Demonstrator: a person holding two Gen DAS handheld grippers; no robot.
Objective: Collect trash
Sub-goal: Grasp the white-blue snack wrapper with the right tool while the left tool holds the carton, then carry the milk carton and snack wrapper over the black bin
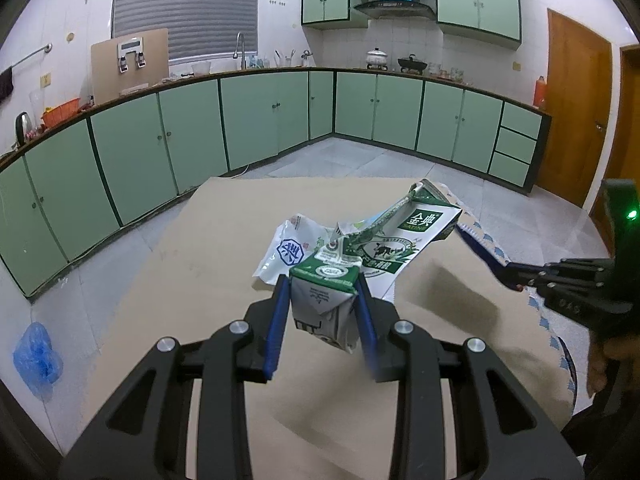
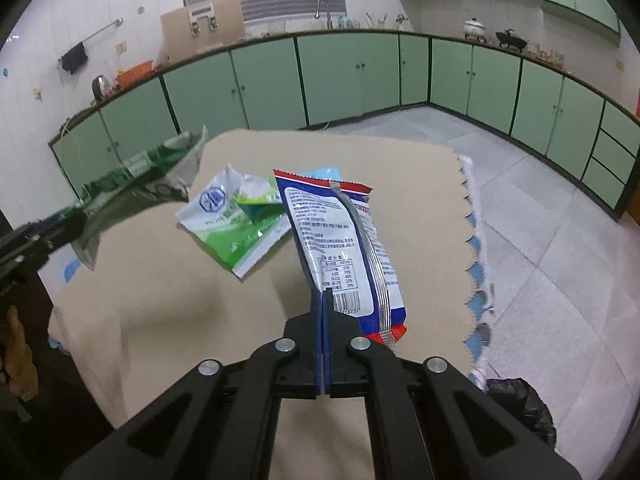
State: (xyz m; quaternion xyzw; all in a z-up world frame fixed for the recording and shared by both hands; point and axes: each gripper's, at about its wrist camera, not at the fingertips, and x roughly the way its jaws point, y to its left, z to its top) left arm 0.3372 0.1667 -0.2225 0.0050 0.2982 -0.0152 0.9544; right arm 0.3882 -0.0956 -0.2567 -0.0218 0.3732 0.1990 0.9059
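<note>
The room is a kitchen with white tiled walls (image 1: 72, 20) and a grey tiled floor (image 1: 360, 160). Light green cabinets (image 1: 192, 128) run along the walls under a dark counter. A window blind (image 1: 184, 4) hangs above the sink. A brown wooden door (image 1: 576, 108) stands at the right.

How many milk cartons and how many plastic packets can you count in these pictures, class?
milk carton: 1
plastic packets: 2, the snack wrapper and the white-green pouch
Total: 3
</note>
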